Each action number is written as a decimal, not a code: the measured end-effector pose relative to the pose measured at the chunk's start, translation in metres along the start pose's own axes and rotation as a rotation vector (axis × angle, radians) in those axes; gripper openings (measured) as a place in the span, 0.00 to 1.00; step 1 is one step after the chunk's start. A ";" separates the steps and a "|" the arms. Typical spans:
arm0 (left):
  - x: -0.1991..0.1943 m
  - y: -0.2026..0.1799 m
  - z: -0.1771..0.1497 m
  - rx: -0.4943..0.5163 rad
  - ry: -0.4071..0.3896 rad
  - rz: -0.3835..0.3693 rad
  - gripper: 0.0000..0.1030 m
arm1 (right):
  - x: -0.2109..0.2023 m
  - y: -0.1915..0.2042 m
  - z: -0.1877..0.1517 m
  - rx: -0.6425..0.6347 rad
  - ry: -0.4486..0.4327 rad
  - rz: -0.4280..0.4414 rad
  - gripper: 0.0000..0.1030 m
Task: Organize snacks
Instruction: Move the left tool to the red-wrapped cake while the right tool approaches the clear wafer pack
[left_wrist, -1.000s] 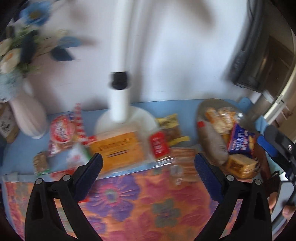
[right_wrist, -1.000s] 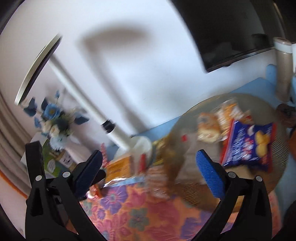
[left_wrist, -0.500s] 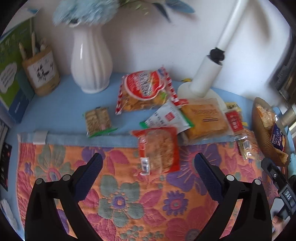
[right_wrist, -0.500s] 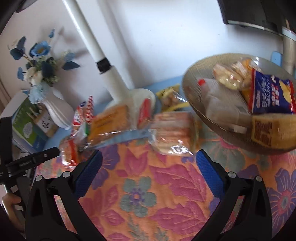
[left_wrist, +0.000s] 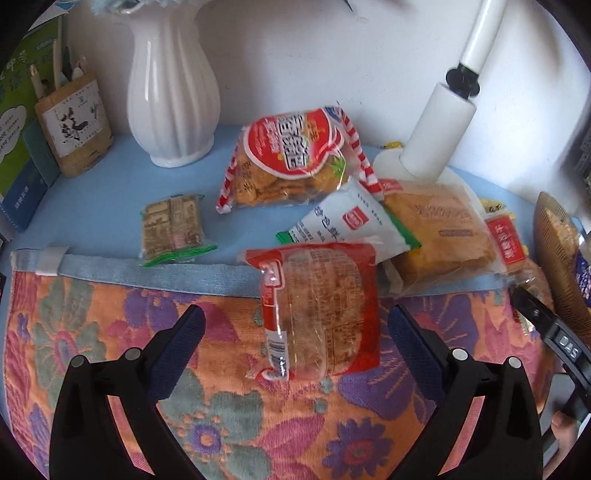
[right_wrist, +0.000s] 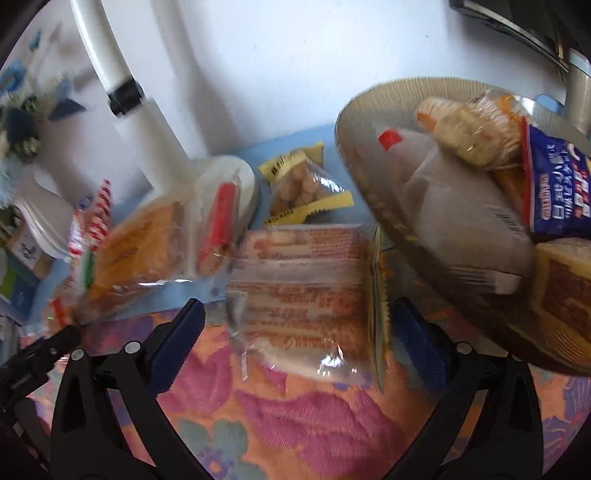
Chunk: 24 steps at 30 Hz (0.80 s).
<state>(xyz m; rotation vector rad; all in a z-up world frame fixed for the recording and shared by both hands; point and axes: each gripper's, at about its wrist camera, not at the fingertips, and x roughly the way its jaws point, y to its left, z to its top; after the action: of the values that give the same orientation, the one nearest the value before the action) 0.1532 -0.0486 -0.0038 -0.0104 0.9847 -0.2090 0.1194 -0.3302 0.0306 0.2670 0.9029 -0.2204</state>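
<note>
Left gripper (left_wrist: 295, 332) wide open, empty, straddling red cake packet (left_wrist: 319, 310) on floral cloth (left_wrist: 110, 332). Lower squarely, pinch packet sides lightly. Right gripper (right_wrist: 295, 332) wide open, empty, over clear wafer pack (right_wrist: 303, 291) beside basket (right_wrist: 369, 147). Since half-second-ago frame: both closer to packets.

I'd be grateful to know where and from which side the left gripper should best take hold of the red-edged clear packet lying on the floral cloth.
Probably across its two long edges, coming straight down from above. The red-edged packet lies flat on the floral cloth, lengthwise between the open fingers of the left gripper, and its far end touches the white packet, so grip nearer the free end.
</note>
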 end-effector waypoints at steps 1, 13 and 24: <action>0.008 -0.004 -0.005 0.034 -0.016 0.026 0.95 | 0.000 0.006 0.000 -0.023 0.000 -0.028 0.97; 0.010 -0.021 -0.010 0.113 -0.039 0.074 0.95 | 0.000 0.003 -0.001 -0.025 0.001 -0.025 0.97; 0.006 -0.011 -0.019 0.112 -0.042 0.079 0.95 | -0.003 0.003 -0.001 -0.019 0.000 -0.019 0.97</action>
<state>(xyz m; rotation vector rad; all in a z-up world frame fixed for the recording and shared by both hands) 0.1387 -0.0585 -0.0179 0.1257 0.9286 -0.1897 0.1180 -0.3268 0.0331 0.2403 0.9071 -0.2293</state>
